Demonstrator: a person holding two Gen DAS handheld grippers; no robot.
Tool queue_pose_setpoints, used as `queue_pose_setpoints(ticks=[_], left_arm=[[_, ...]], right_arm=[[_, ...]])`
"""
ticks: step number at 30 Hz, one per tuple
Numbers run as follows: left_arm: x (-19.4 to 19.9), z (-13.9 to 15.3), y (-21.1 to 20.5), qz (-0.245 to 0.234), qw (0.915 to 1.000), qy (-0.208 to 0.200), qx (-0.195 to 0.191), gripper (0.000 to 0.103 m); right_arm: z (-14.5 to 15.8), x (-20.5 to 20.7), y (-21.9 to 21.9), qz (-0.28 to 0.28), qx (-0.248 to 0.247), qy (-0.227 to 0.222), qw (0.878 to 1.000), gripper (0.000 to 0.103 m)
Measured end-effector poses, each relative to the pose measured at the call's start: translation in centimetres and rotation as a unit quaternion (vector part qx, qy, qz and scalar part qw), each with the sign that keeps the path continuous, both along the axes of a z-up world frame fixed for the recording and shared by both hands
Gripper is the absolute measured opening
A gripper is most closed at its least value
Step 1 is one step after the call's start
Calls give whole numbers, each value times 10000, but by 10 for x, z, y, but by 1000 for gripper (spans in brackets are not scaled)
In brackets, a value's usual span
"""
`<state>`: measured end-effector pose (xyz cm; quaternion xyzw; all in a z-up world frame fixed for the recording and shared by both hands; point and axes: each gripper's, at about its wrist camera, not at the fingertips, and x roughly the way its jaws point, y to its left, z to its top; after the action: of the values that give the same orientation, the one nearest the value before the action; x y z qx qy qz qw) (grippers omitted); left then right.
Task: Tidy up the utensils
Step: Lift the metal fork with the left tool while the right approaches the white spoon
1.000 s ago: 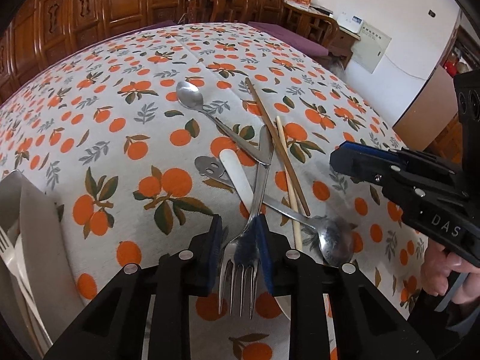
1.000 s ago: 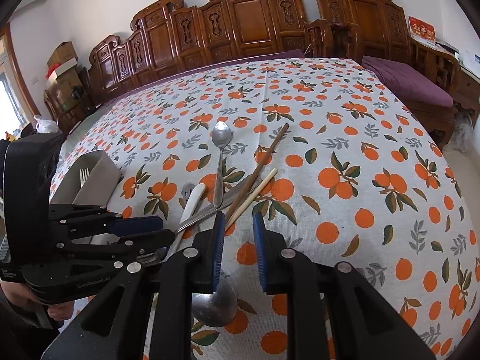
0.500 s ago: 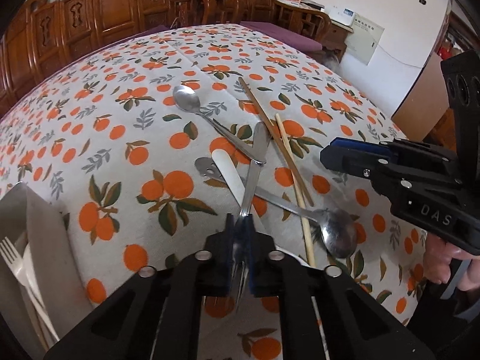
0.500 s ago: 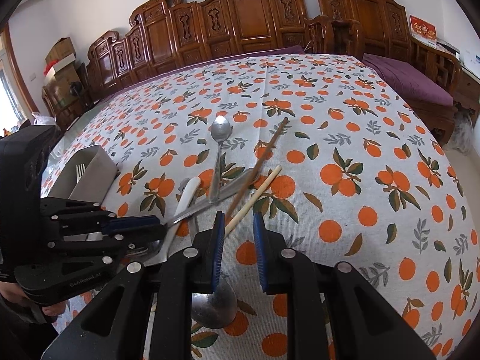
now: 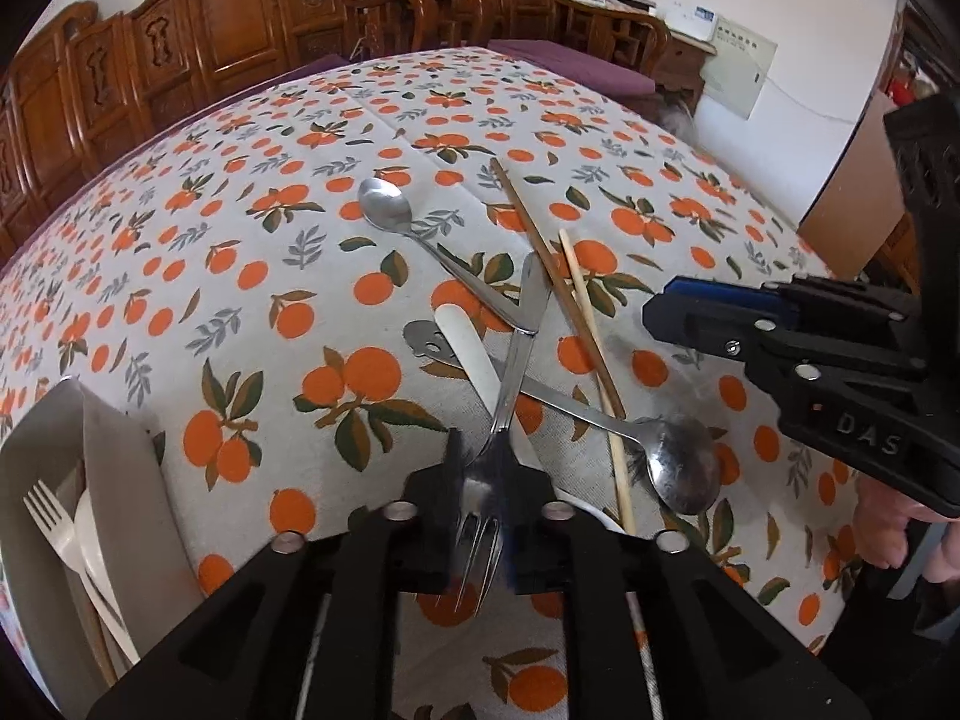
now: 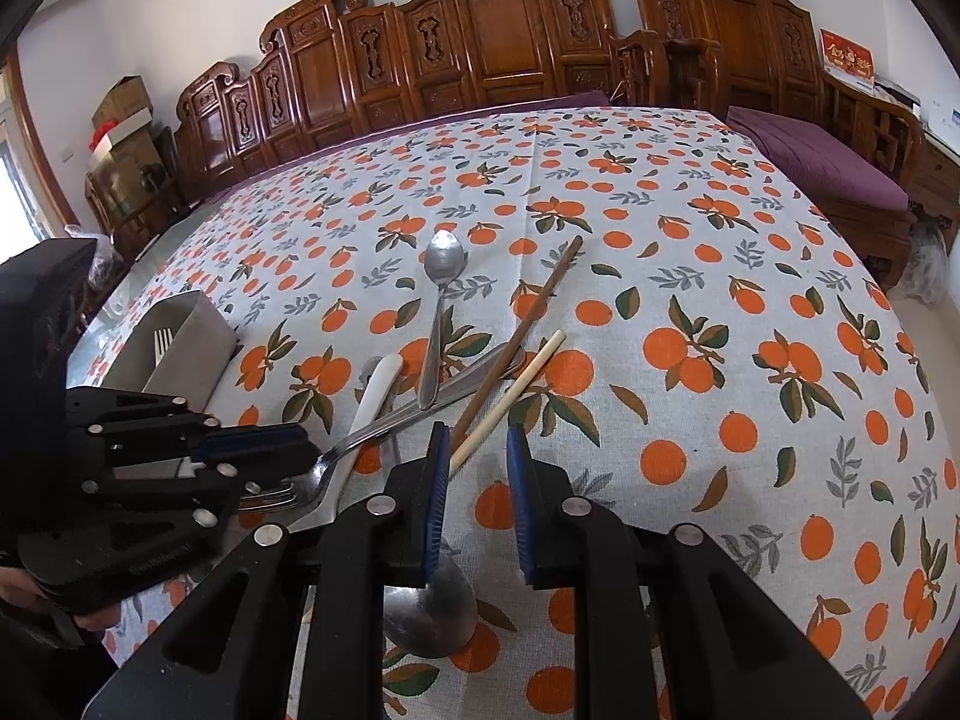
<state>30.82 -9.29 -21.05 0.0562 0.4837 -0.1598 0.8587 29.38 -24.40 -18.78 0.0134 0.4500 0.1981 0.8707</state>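
the table [image 5: 252,252] wears a matte woven cloth printed with oranges and leaves, backed by carved dark wooden chairs [image 6: 492,42]. on it lies a crossed heap of utensils: a shiny steel fork [image 5: 510,378], two polished steel spoons [image 5: 678,468] [image 5: 390,210], a smooth white handle [image 5: 468,348], a dark wooden chopstick [image 5: 558,282] and a pale one [image 5: 594,354]. the left tool [image 5: 480,480] has the fork's neck between its blue pads, prongs pointing back toward the camera; its jaws clamped tight half a second ago and have just been opening a little, though the fork still sits between them, handle raised off the heap. a second ago the fork lay flatter. the right tool [image 6: 477,492] hangs slightly parted and empty above the nearer spoon's bowl. a grey box [image 5: 114,480] at the left edge holds a white plastic fork [image 5: 54,534].
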Motion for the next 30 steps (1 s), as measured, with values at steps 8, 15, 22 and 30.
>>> queue_pose_setpoints(ticks=[8, 15, 22, 30], left_arm=[[10, -5, -1, 58, 9999, 68, -108, 31], [9, -8, -4, 22, 9999, 138, 47, 12], [4, -5, -2, -27, 9998, 220, 5, 8], [-9, 6, -4, -87, 9999, 58, 32, 6]], right_arm=[[0, -1, 0, 6, 29, -10, 10000, 21], [1, -2, -3, -45, 53, -6, 10000, 22], [3, -1, -3, -40, 84, -24, 10000, 21], [3, -1, -4, -30, 87, -22, 10000, 22]])
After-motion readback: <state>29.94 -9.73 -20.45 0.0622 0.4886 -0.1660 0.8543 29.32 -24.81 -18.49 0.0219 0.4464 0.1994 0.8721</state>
